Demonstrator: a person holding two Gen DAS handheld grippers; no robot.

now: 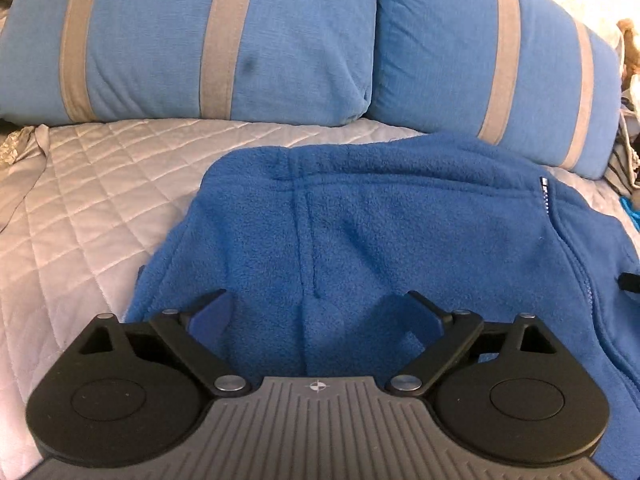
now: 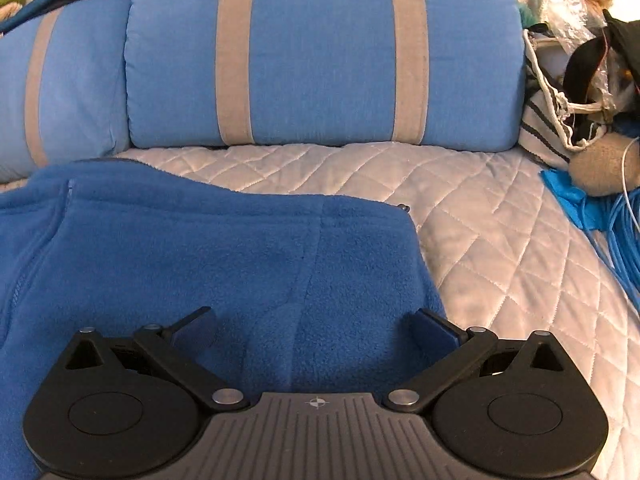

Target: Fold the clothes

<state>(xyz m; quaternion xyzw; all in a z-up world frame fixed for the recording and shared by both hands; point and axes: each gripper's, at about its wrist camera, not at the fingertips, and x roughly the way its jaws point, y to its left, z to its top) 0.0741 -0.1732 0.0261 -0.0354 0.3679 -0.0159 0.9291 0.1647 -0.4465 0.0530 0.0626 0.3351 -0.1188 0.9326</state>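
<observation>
A blue fleece jacket (image 1: 380, 232) lies flat on the quilted bedspread (image 1: 92, 200); it also shows in the right wrist view (image 2: 200, 260). Its zipper (image 1: 560, 232) runs down the right side in the left wrist view. My left gripper (image 1: 318, 316) is open, its jaws wide apart just above the jacket's left part, holding nothing. My right gripper (image 2: 312, 332) is open too, hovering over the jacket's right part near its right edge, holding nothing.
Two blue pillows with grey stripes (image 1: 208, 40) (image 2: 320, 60) stand along the far side of the bed. A striped bag (image 2: 560, 120), a plush toy (image 2: 600, 164) and blue cables (image 2: 624, 240) clutter the right side. Bare quilt (image 2: 500, 240) lies right of the jacket.
</observation>
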